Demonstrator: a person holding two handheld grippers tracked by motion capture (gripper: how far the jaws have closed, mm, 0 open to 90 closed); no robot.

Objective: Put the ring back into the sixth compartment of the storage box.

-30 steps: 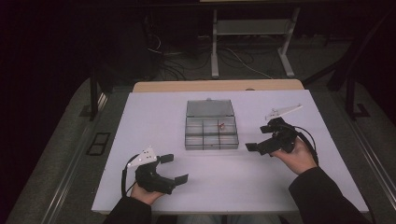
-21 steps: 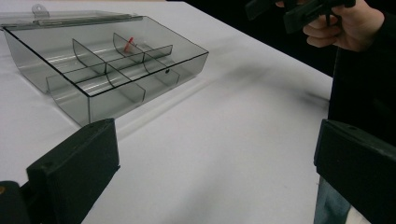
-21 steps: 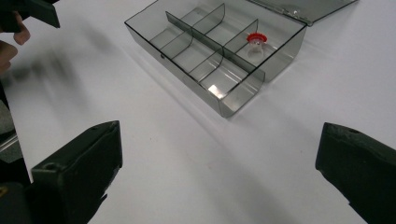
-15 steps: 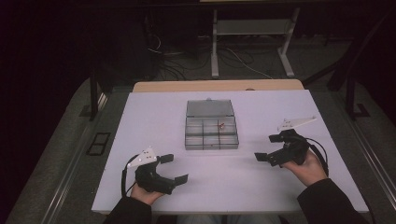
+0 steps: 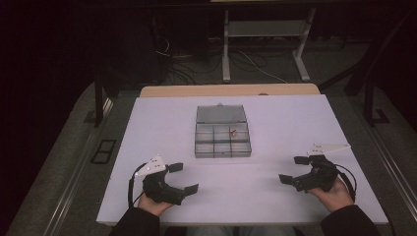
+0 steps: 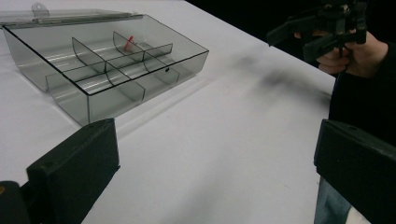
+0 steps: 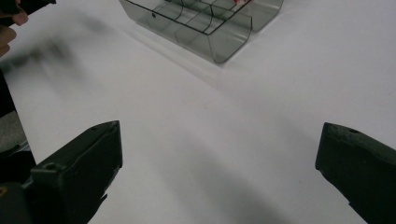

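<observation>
High view: a clear box point(image 5: 223, 140) with dividers sits mid-table, its lid point(image 5: 221, 114) laid open on the far side. A small red item point(image 5: 233, 131) lies in one compartment of the far row, right of centre; the left gripper view shows the red item point(image 6: 129, 42) leaning against a divider. The box rests on the white table point(image 5: 275, 123). Nearer the person, the left gripper point(image 5: 184, 177) is held at the near-left, jaws wide apart and empty, well apart from the box. The right gripper point(image 5: 293, 169) is at the near-right, jaws likewise spread with nothing between them. Both point inward across bare tabletop.
</observation>
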